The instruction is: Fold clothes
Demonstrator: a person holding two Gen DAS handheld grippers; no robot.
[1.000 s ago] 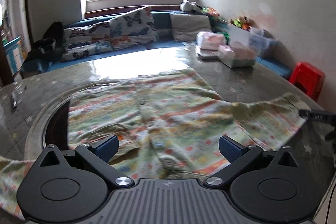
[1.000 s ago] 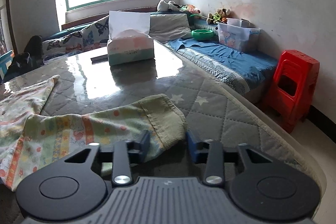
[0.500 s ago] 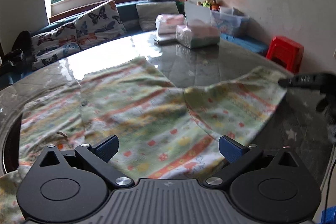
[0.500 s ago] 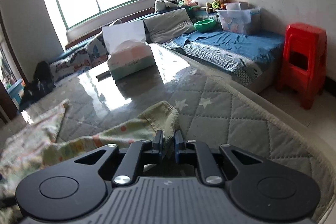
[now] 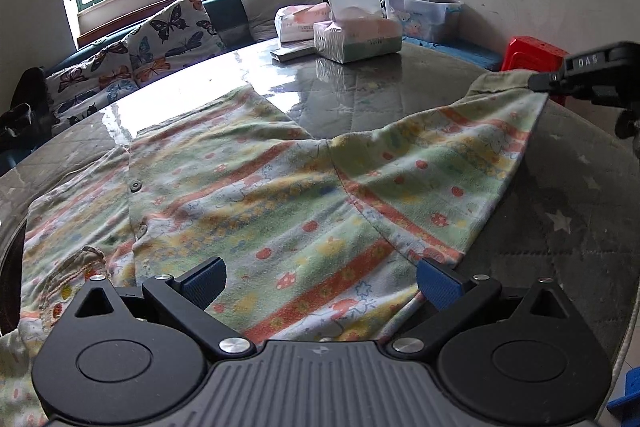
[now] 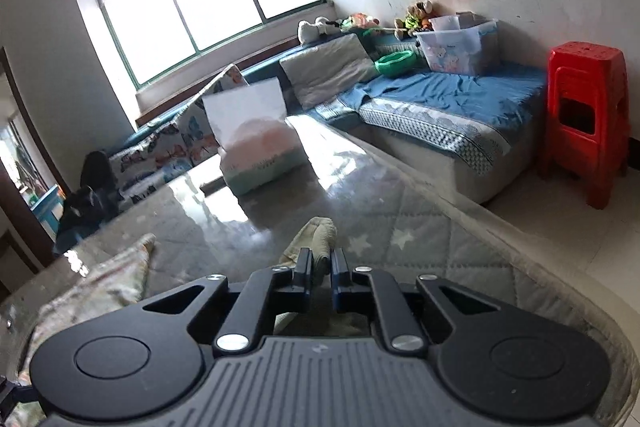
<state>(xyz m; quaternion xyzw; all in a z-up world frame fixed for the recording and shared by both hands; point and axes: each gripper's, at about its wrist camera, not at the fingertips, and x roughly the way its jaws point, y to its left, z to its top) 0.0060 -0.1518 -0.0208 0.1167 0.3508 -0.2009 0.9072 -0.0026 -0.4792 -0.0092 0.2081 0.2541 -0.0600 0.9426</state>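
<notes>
A striped, flower-print button shirt point(image 5: 248, 195) lies spread on the round quilted table point(image 5: 568, 211). My left gripper point(image 5: 320, 281) is open, hovering just over the shirt's near hem. My right gripper point(image 6: 320, 261) is shut on the sleeve cuff point(image 6: 322, 233) and holds it lifted off the table. In the left wrist view the right gripper point(image 5: 538, 83) shows at the far right, pulling the sleeve point(image 5: 460, 155) up and taut.
A tissue box point(image 5: 356, 37) and a tissue pack point(image 5: 300, 23) stand at the table's far side. A sofa with butterfly cushions point(image 5: 160, 39) runs under the window. A red stool point(image 6: 586, 119) stands on the floor right of the table.
My right gripper closed on the sleeve cuff and lifted it off the table. The left gripper stayed open and swung its view rightwards along the shirt.
</notes>
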